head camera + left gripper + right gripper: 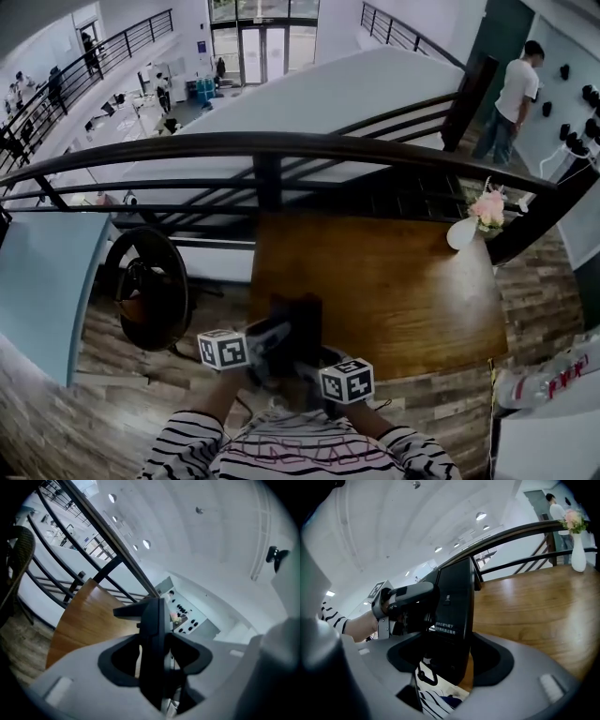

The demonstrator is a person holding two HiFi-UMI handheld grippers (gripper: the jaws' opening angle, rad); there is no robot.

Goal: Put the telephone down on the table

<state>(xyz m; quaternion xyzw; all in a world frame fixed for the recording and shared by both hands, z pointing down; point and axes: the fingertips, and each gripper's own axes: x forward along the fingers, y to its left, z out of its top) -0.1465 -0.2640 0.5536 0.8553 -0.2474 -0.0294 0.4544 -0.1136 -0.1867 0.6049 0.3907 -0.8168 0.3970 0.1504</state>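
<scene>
Much of the telephone [298,323] was hidden in the head view: the two marker cubes and the grippers' bodies covered its lower part, and its dark shape showed no detail. In the left gripper view it appeared only edge-on, as a thin black slab. Small print on its side, seen in the right gripper view, was too fine to read. A coiled cord [425,673] hung beneath it, cut off by the gripper's body.

There was one telephone, two grippers, one wooden table [403,291], one white vase [461,232] with pink flowers at the table's far right corner, and one chair [150,286] to the left of the table.

The left gripper [154,662] had its jaws set fairly wide, closed on the telephone's narrow edge. The right gripper [450,658] clamped the telephone's opposite side, jaws likewise spread to its width. The telephone was held on edge between them, clear of the table, at its near edge, close to the person's striped shirt [309,450].
</scene>
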